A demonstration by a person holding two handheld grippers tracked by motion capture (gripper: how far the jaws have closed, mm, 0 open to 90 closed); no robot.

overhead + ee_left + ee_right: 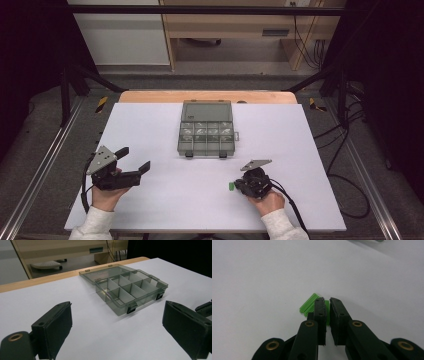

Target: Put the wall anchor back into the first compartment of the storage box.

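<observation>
My right gripper (327, 302) clenches the small ribbed green plastic piece (308, 305) at lower centre, off-centre; it could twist free. Left gripper (117, 322) gapes empty.

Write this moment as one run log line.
right tool: shut on green ribbed piece | left tool: open, nothing held | compartment box: lid open

White-topped desk (150, 125) with a wooden edge at the far side. On it sits a smoky-grey compartment box (206, 134), lid open flat, plus a small green ribbed piece (231, 186) near the front.
</observation>
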